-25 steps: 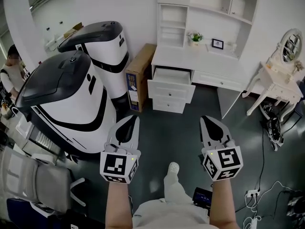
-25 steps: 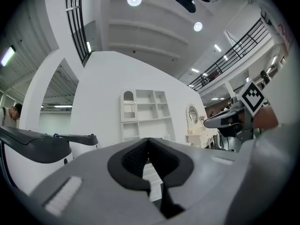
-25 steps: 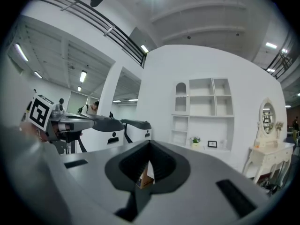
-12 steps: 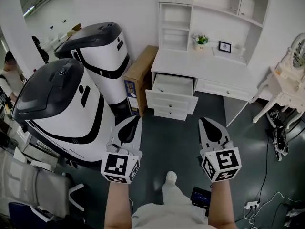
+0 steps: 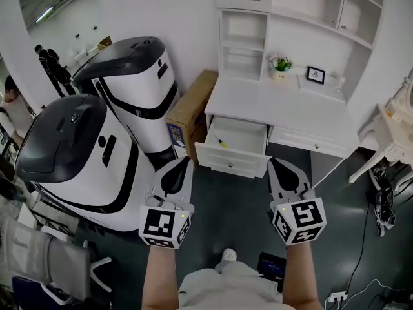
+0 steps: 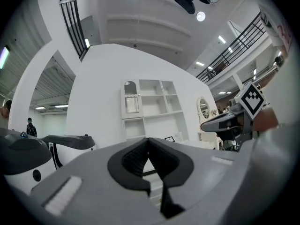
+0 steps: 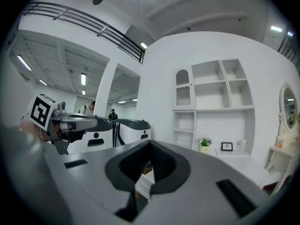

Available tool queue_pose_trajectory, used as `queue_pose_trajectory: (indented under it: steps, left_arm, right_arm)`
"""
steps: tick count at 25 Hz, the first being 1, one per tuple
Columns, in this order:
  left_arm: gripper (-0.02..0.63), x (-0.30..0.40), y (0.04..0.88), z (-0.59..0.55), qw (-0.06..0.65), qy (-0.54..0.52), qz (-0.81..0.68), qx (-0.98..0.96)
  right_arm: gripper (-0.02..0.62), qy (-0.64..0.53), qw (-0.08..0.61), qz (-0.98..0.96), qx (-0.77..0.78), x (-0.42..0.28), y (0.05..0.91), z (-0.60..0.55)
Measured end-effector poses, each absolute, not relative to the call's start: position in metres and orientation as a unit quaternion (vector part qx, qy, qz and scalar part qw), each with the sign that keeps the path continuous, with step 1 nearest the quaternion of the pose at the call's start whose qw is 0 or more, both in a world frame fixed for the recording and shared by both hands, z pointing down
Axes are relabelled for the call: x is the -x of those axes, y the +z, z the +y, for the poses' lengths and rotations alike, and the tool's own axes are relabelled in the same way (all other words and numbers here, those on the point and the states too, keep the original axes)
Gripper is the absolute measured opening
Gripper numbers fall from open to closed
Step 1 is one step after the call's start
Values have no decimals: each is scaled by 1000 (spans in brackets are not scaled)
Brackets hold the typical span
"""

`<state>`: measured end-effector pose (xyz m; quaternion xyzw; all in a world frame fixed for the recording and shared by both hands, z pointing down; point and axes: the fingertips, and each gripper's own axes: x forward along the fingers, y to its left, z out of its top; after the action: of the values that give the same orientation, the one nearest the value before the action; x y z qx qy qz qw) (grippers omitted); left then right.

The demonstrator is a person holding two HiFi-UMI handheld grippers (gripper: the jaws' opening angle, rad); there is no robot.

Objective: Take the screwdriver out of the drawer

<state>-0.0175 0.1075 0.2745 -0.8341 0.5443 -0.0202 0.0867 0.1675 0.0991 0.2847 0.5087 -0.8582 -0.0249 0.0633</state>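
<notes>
The white desk (image 5: 284, 105) has its top left drawer (image 5: 233, 139) pulled open. Inside lies a small screwdriver (image 5: 221, 142) with a yellow handle, near the drawer's left side. My left gripper (image 5: 182, 163) and right gripper (image 5: 275, 163) are held level side by side, both short of the drawer front and pointing toward it. Both are shut with nothing between the jaws. In the left gripper view the left gripper (image 6: 149, 140) has its tips together, and so has the right gripper (image 7: 150, 142) in its own view. The screwdriver is hidden in both gripper views.
Two large white-and-black machines (image 5: 97, 141) stand to the left, with a cardboard box (image 5: 190, 112) leaning between them and the desk. A potted plant (image 5: 280, 65) and small frame (image 5: 315, 75) sit on the desk. A white vanity (image 5: 393, 131) and floor cables (image 5: 361, 263) are on the right.
The desk and open drawer have come nearer and lower in the head view, and the screwdriver inside now shows. Both grippers travelled forward together and stayed shut.
</notes>
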Motion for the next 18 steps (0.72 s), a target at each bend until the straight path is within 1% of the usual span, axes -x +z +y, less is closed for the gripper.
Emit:
queue_pose_trajectory:
  steps: [18]
  left_arm:
    - [9,57,295,13,68,-21,587,806]
  right_arm:
    - [6,-17,79,-867,-493,-146,311,1]
